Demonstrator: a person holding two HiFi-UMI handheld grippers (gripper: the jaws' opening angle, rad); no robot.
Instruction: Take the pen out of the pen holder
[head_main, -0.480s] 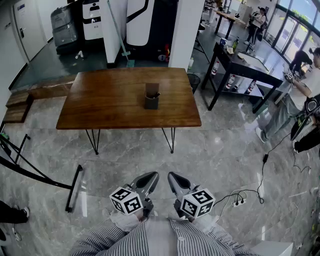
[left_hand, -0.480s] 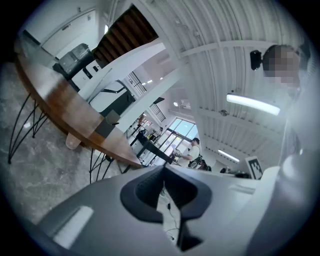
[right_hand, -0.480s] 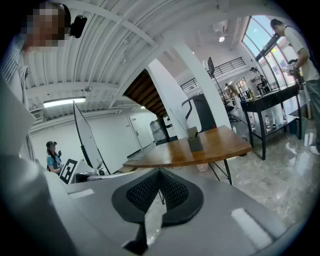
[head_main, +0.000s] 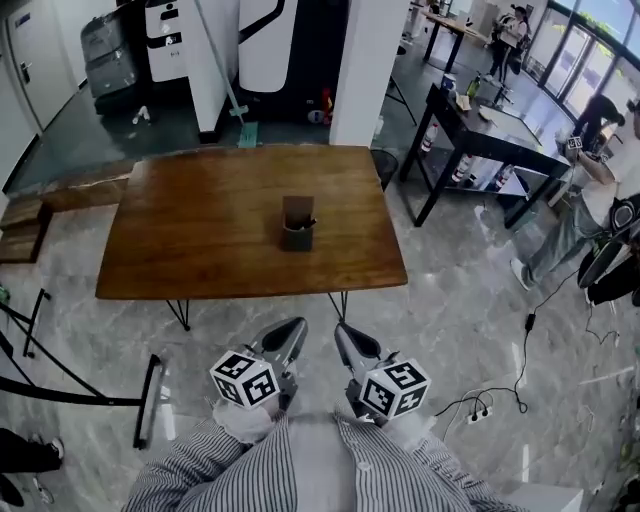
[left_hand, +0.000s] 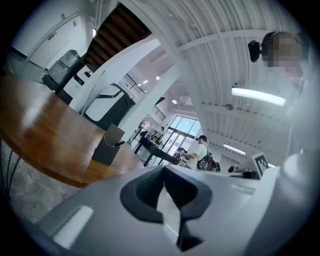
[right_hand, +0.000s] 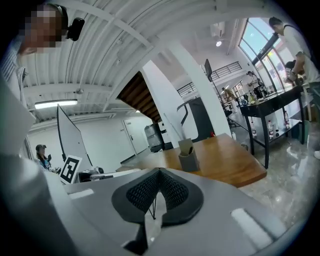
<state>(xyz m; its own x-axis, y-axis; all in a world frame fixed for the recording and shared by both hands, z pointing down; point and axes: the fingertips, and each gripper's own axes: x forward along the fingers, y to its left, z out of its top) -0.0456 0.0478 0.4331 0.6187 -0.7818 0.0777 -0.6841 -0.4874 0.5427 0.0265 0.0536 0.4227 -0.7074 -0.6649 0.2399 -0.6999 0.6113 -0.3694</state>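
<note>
A dark grey pen holder (head_main: 297, 227) stands near the middle of the brown wooden table (head_main: 190, 230), with a dark pen (head_main: 307, 223) leaning in it. Both grippers are held close to my body, well short of the table's front edge. My left gripper (head_main: 292, 331) is shut and holds nothing; my right gripper (head_main: 343, 335) is shut and holds nothing. In the left gripper view the jaws (left_hand: 164, 174) meet, with the holder (left_hand: 108, 148) far ahead. In the right gripper view the pads (right_hand: 159, 173) touch, and the holder (right_hand: 188, 156) stands beyond them.
A black table (head_main: 490, 135) with bottles stands at the right, with people beside it. A power strip and cables (head_main: 478, 408) lie on the marble floor at the right. Black stand legs (head_main: 150, 395) are at the left. A white pillar (head_main: 365, 60) rises behind the table.
The table and pen holder have come closer and lower in the head view. Both grippers stay shut in front of my body.
</note>
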